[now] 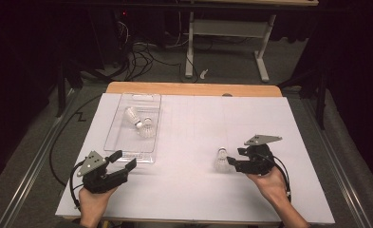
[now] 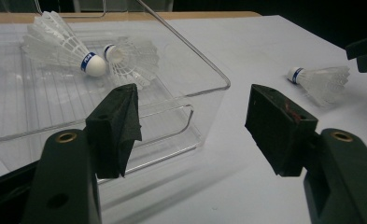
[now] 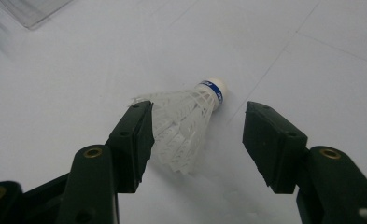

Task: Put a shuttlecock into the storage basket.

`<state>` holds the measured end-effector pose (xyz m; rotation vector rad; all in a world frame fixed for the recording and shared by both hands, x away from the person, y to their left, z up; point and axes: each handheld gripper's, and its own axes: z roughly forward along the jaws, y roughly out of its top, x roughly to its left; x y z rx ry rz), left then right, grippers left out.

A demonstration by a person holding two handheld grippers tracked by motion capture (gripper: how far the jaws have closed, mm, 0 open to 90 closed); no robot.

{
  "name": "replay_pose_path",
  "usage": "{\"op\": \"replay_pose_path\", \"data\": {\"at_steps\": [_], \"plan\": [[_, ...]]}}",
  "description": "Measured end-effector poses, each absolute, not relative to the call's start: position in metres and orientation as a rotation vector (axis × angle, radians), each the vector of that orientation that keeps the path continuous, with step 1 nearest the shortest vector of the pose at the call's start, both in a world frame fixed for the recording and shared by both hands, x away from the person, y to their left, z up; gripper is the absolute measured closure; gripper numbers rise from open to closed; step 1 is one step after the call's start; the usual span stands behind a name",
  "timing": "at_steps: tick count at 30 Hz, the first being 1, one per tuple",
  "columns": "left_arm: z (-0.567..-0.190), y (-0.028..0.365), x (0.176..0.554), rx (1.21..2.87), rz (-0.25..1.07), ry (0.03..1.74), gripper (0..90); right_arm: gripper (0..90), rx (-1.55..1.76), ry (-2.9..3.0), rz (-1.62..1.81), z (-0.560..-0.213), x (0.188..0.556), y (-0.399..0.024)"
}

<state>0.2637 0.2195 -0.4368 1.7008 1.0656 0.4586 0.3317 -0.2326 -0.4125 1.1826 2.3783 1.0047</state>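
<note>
My right gripper [image 3: 197, 140] straddles the shuttlecock [image 3: 186, 123] on the white table [image 1: 189, 190], jaws partly open and not yet pinching it.

In the right gripper view the shuttlecock lies on its side between my two black jaws, its feather skirt towards me and against the left one, its white cork tip with the blue band pointing away. There is a clear gap between it and the right jaw, so I have no hold on it. From above it sits right at my right fingertips, well apart from the clear plastic tray [image 1: 127, 147] at the table's far left, where two other shuttlecocks [image 1: 140, 122] lie. My left gripper [image 1: 125, 159] rests just beside the tray's near corner, jaws wide apart and empty.
</note>
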Motion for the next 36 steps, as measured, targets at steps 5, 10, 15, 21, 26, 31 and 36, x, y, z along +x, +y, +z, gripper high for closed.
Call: {"op": "replay_pose_path", "data": {"at_steps": [5, 10, 15, 21, 26, 31, 36], "plan": [[-0.437, 0.219, 0.264, 1.706, 0.457, 1.063, 35.6, 46.3, 1.184, 2.405, 0.956, -0.413, 0.332, -0.233], [-0.437, 0.219, 0.263, 1.709, 0.454, 1.063, 35.6, 48.6, 1.189, 2.436, 0.888, -0.414, 0.331, -0.232], [-0.437, 0.218, 0.263, 1.714, 0.452, 1.061, 35.5, 50.6, 1.194, 2.457, 0.852, -0.416, 0.332, -0.23], [-0.438, 0.218, 0.264, 1.724, 0.448, 1.06, 35.5, 53.7, 1.215, 2.494, 0.786, -0.422, 0.335, -0.225], [-0.438, 0.217, 0.264, 1.728, 0.444, 1.058, 35.4, 55.8, 1.221, 2.508, 0.757, -0.425, 0.338, -0.224], [-0.439, 0.217, 0.264, 1.733, 0.443, 1.055, 35.4, 58.8, 1.231, 2.516, 0.733, -0.428, 0.341, -0.223], [-0.439, 0.217, 0.264, 1.737, 0.443, 1.054, 35.3, 61.8, 1.24, 2.516, 0.726, -0.43, 0.343, -0.223]]}}
